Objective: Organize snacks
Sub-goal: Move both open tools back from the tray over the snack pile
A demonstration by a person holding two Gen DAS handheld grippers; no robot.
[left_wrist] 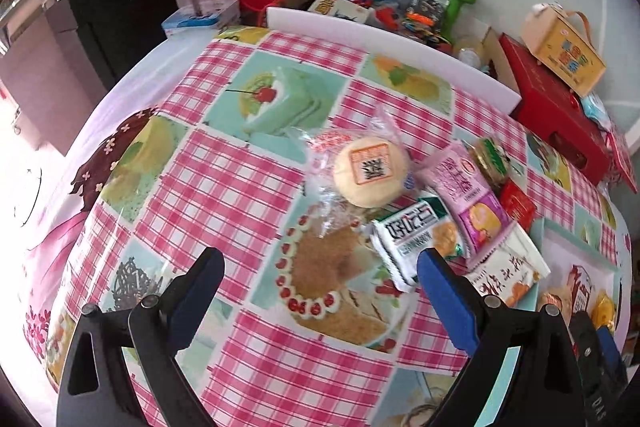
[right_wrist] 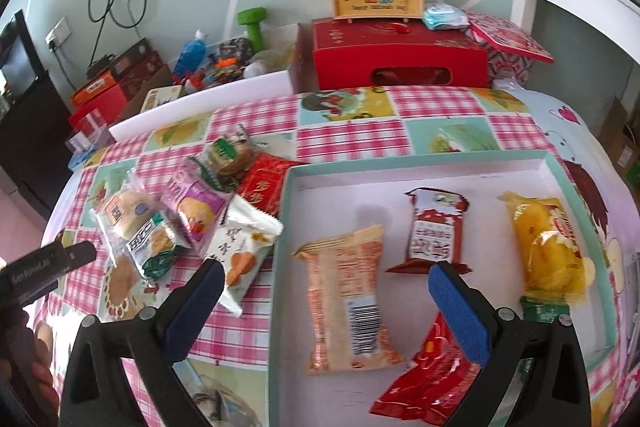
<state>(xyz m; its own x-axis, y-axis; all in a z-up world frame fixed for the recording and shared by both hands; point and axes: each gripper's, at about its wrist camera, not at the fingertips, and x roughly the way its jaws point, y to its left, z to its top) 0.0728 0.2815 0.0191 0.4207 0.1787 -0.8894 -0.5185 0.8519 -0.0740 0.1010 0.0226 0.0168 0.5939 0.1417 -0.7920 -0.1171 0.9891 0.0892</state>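
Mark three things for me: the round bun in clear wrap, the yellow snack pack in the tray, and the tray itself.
round bun [left_wrist: 371, 171]: left wrist view, on its orange label.
yellow snack pack [right_wrist: 547, 247]: right wrist view, middle of the pack.
tray [right_wrist: 420, 158]: right wrist view, on its far teal rim.

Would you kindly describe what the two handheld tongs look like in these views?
Both the left tongs and right tongs have glossy black plastic arms with triangular cut-outs and round silver pivot pins. Each finger carries a flat blue foam pad on its inner face. No cables or sleeves show.
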